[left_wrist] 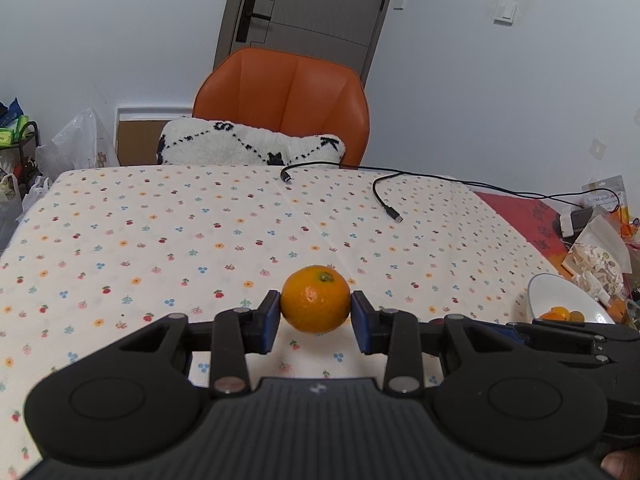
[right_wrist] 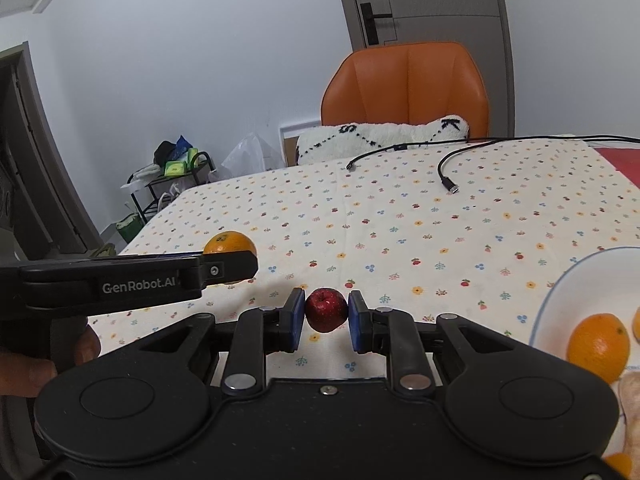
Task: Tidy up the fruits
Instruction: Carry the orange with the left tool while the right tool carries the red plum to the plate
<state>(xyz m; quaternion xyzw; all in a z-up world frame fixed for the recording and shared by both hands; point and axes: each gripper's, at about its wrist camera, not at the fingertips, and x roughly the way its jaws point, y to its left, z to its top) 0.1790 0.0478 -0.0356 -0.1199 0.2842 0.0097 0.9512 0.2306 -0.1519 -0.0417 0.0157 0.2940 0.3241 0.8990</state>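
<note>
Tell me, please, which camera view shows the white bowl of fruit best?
The right wrist view: the white bowl fills its right edge, with an orange clearly inside. The left wrist view shows only a small, distant part of the bowl, half hidden behind the right gripper.

Left gripper point(left_wrist: 316, 312) pinches an orange point(left_wrist: 315, 299); right gripper point(right_wrist: 325, 315) pinches an apple point(right_wrist: 326, 309); both held level, side by side.
</note>
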